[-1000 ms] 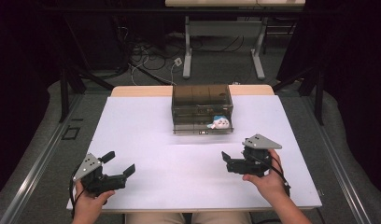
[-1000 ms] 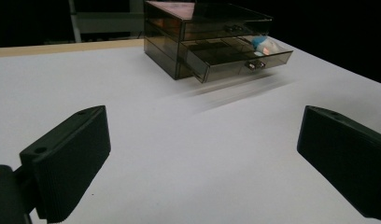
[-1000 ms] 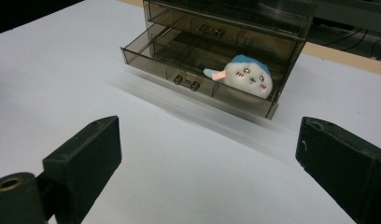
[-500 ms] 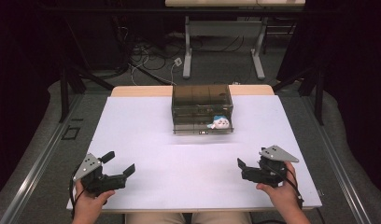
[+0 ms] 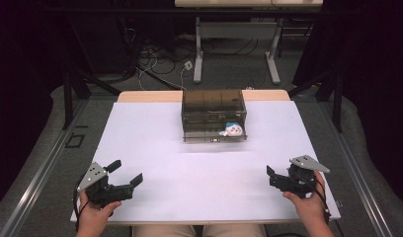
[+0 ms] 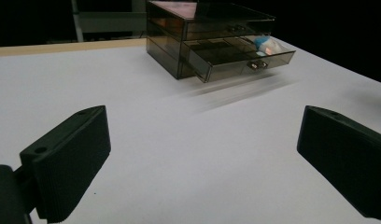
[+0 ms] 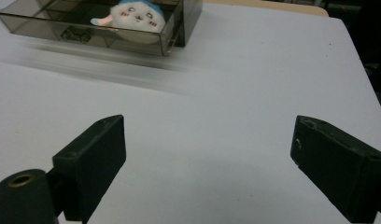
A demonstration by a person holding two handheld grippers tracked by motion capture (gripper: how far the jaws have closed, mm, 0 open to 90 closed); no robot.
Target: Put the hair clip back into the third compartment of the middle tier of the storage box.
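Observation:
A smoky see-through drawer box (image 5: 214,106) stands at the middle back of the white table (image 5: 155,138). Its lowest drawer (image 5: 214,133) is pulled out, and a small white plush with a blue cap (image 5: 232,129) lies at the drawer's right end. The left gripper view shows the box (image 6: 198,28) and the plush (image 6: 268,45) far ahead. My left gripper (image 5: 126,172) rests open near the front left corner, nothing between its jaws. Near the front right edge my right gripper (image 5: 270,177) is open; its jaws have just been closing on nothing. Its own view has the plush (image 7: 135,18) well ahead.
Bare white tabletop lies between both grippers and the box. Beyond the table's far wooden edge (image 5: 140,95) are floor cables (image 5: 155,59) and another desk's legs (image 5: 198,54). Dark frame posts (image 5: 68,84) stand at both sides.
My right gripper has drawn back toward the front right edge of the table and sunk lower. The left gripper, the box and the plush have stayed put.

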